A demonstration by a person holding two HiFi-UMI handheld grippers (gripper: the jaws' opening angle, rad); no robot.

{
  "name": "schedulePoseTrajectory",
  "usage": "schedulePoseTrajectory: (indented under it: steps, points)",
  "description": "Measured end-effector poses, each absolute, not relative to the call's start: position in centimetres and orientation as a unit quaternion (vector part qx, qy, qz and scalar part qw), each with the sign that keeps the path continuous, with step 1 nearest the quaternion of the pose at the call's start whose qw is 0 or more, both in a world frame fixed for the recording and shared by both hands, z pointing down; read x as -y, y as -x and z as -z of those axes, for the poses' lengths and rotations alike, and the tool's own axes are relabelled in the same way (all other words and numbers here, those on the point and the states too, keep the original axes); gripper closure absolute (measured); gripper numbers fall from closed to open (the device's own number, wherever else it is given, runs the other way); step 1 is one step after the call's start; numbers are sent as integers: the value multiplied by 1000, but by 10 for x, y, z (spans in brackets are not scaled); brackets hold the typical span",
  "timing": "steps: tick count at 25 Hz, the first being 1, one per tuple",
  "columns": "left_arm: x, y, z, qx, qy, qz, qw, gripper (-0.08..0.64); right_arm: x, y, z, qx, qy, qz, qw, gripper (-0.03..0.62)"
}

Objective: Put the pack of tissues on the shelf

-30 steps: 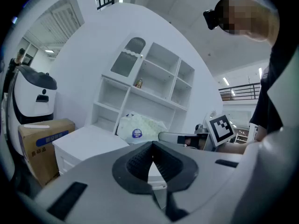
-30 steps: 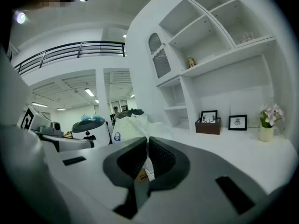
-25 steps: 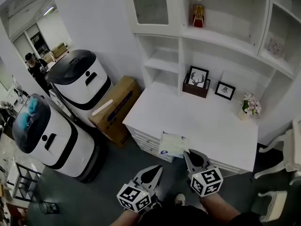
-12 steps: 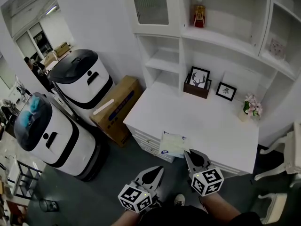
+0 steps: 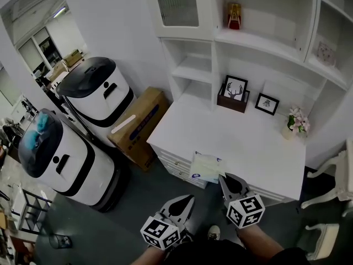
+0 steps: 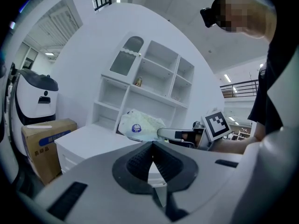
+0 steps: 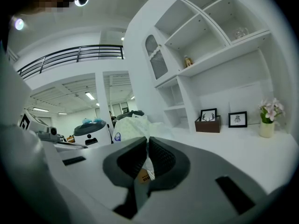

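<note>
Your right hand-held gripper (image 5: 225, 179) is pinching the pack of tissues (image 5: 206, 167) by its near end, with the wrapper's edge caught between the pressed jaws. The soft pack sticks out ahead of the tips, over the front edge of the desk (image 5: 248, 139); whether it touches the top I cannot tell. A grip on the wrapper alone will likely let the pack droop and swing, so hold the pinch firm and lift it level. Carry it across the desk toward the shelf (image 5: 194, 69) that rises from the desk's back edge. Choose an open bay rather than the back of the desk, where the framed pictures (image 5: 234, 89) stand. Lead with the free end of the pack and set it well inside before you release. Your left hand-held gripper (image 5: 187, 200) hangs short of the desk's front, jaws pressed together on nothing, so it is free to steady the pack if it sags.
</note>
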State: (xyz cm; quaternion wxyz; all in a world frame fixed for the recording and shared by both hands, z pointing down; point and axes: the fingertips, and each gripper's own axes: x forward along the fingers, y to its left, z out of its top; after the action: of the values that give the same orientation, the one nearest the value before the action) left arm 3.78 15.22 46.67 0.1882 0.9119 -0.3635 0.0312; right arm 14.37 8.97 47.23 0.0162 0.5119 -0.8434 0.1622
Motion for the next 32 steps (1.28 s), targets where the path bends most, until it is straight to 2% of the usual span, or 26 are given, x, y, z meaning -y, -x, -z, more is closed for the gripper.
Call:
schedulePoseTrajectory:
  steps: [32]
  points:
    - [-139, 41, -465, 340, -919, -21, 196, 555, -77, -67, -469, 830, -532, -164, 19, 584]
